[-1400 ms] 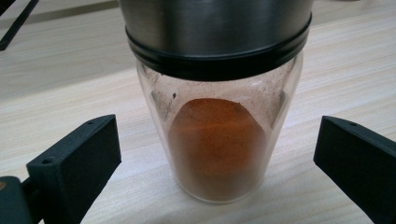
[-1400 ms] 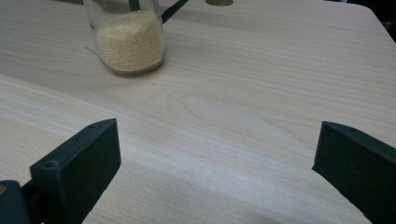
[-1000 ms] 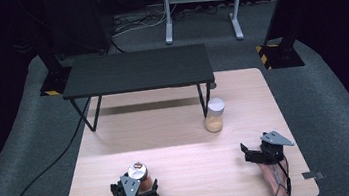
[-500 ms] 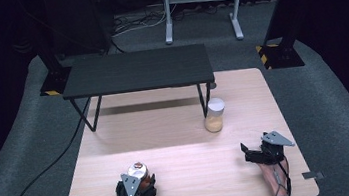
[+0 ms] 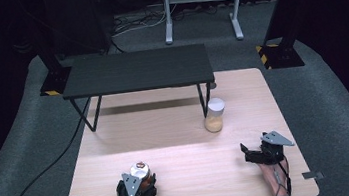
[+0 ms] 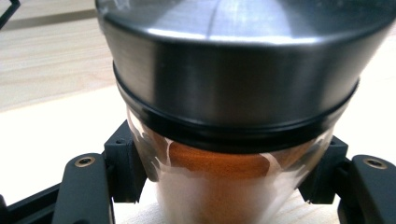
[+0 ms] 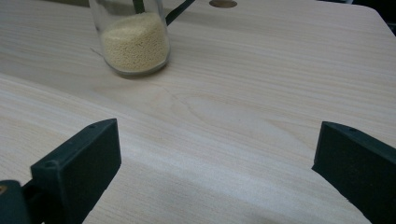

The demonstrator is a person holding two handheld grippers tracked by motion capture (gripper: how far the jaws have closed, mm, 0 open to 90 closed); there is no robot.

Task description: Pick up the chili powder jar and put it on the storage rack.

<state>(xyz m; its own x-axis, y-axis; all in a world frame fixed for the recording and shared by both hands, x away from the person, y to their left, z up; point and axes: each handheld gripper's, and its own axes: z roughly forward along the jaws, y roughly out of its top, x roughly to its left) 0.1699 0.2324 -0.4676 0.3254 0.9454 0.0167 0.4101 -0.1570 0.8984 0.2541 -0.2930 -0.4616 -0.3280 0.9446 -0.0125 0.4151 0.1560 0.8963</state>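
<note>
Altogether two jars: left gripper (image 5: 139,179) grasping the metal-lidded jar (image 6: 224,140), right gripper (image 7: 217,172) released before the grain jar (image 7: 134,39).

The matte black two-jaw left gripper (image 6: 224,186) has brass-ringed screw holes behind its blocky pads (image 6: 122,168). The matching black right gripper (image 5: 259,152) carries a grey three-cornered plate on top. A thin cable seems to trail behind it.

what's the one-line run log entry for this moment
left gripper: just closed on spice jar | right gripper: open, idle | grain jar: untouched
</note>
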